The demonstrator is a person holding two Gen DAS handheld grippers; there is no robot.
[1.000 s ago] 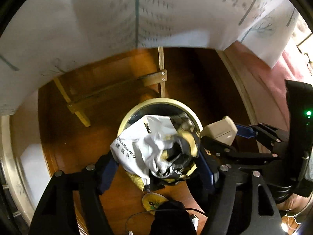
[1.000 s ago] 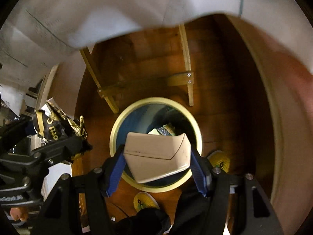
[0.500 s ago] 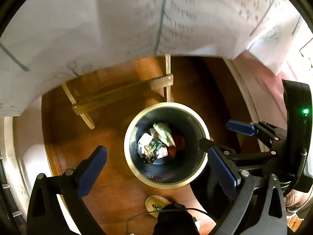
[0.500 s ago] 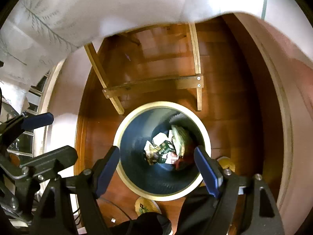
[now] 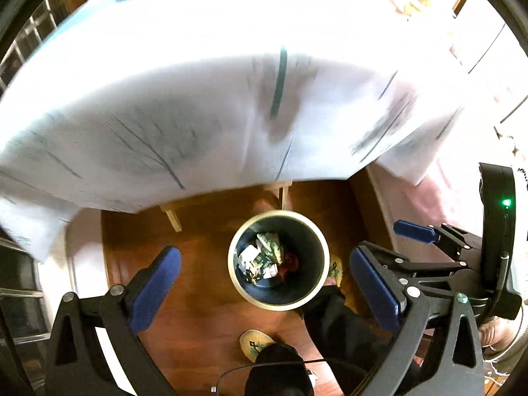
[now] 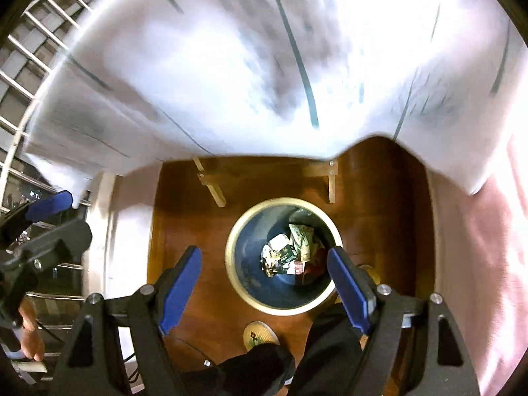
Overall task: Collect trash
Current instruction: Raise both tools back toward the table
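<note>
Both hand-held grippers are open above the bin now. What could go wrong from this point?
1. The tablecloth hangs low just beyond the bin; the left hand-held gripper or right hand-held gripper might snag it.
2. A cable runs by the person's slipper, so it could trip them.
3. The bin stands close to the feet and might get kicked, spilling the trash.

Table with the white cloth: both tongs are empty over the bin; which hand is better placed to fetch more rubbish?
Probably left. Left tongs and right tongs have just been opening and are empty, but only the left view looks over the cloth onto the tabletop; the right sees just its overhang.
</note>
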